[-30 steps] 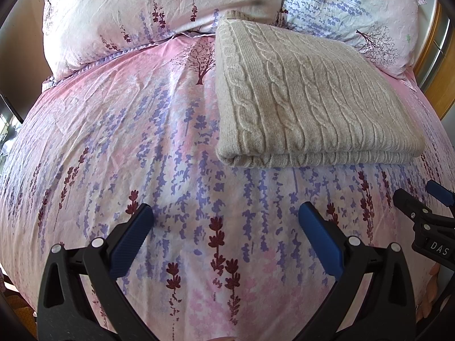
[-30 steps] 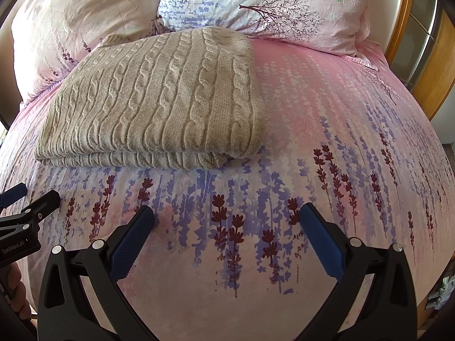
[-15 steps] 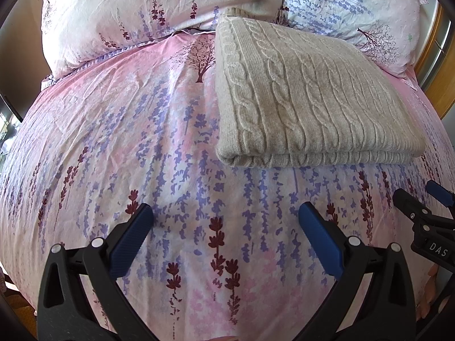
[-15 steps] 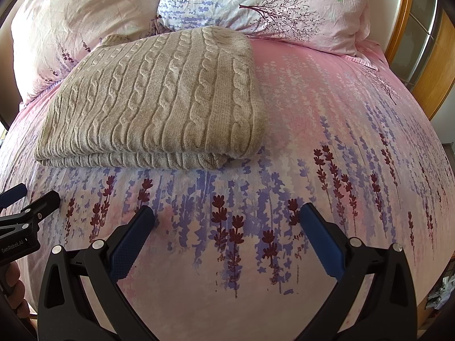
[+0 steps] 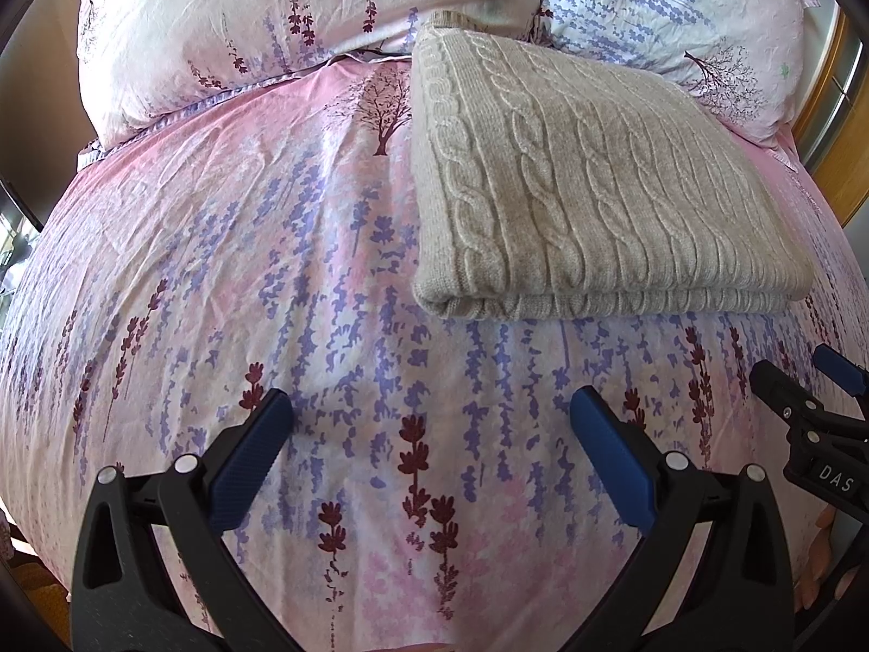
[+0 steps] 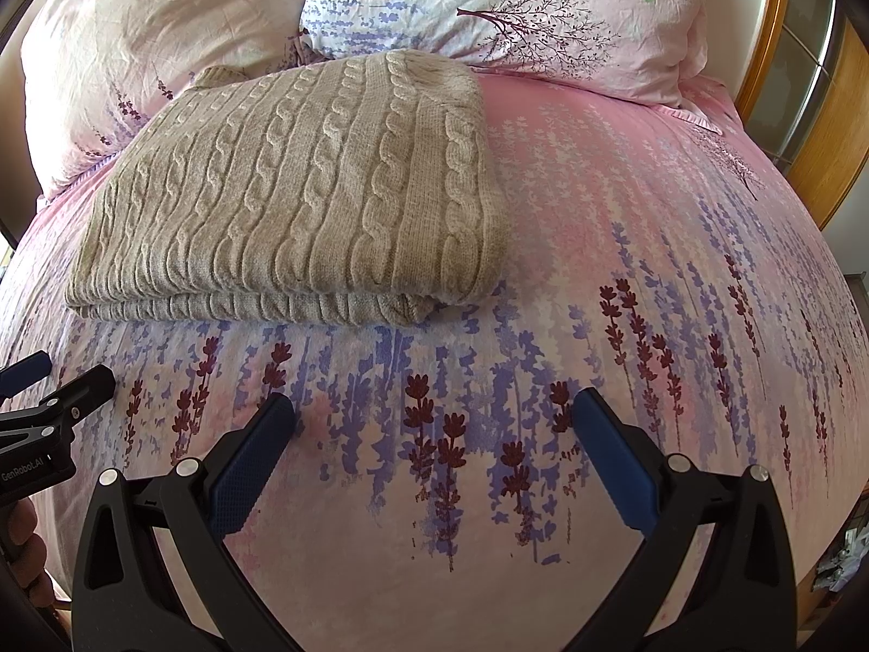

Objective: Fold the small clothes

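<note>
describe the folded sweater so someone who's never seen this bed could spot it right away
Start at the bed's floral duvet, pink with purple and maroon flower sprigs, and look toward the two matching pillows at its head. Just below them lies the sweater, folded into a flat rectangle. It is the only plain, unprinted thing there: beige cable knit with raised rope-like ribs.

Bed with floral duvet cover point(image 5: 228, 282), two matching pillows point(image 6: 489, 5) at far end; wooden frame point(image 6: 782, 22) at right (daylit).
</note>
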{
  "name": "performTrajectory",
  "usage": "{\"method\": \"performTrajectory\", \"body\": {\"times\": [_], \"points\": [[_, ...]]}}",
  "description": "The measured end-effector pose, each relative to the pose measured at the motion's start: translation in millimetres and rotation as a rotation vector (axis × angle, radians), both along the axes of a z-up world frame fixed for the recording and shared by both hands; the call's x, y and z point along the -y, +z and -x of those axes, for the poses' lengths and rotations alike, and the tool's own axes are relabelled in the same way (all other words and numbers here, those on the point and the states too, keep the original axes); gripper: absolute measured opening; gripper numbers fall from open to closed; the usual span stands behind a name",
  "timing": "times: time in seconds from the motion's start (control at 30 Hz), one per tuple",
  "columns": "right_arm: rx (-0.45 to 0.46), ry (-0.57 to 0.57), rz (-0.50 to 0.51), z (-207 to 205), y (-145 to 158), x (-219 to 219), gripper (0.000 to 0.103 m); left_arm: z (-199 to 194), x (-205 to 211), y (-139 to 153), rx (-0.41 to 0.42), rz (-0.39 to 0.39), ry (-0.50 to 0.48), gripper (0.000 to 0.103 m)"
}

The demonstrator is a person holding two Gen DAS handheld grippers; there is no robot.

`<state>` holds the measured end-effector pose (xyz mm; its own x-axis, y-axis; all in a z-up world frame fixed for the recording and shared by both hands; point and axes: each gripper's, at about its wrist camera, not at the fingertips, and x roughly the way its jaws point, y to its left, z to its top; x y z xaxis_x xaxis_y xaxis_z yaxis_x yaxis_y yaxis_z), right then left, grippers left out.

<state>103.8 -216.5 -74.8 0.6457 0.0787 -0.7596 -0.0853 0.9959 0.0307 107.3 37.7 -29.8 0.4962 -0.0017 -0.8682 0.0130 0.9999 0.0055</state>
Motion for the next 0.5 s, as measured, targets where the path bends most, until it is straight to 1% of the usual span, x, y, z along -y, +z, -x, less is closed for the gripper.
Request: {"method": "performTrajectory", "body": {"times": [0.5], "points": [[0.0, 0.0, 0.0, -1.0, 0.2, -0.1, 0.102, -1.2, -0.6, -0.5, -0.003, 0.0, 0.0, 0.101]]}}
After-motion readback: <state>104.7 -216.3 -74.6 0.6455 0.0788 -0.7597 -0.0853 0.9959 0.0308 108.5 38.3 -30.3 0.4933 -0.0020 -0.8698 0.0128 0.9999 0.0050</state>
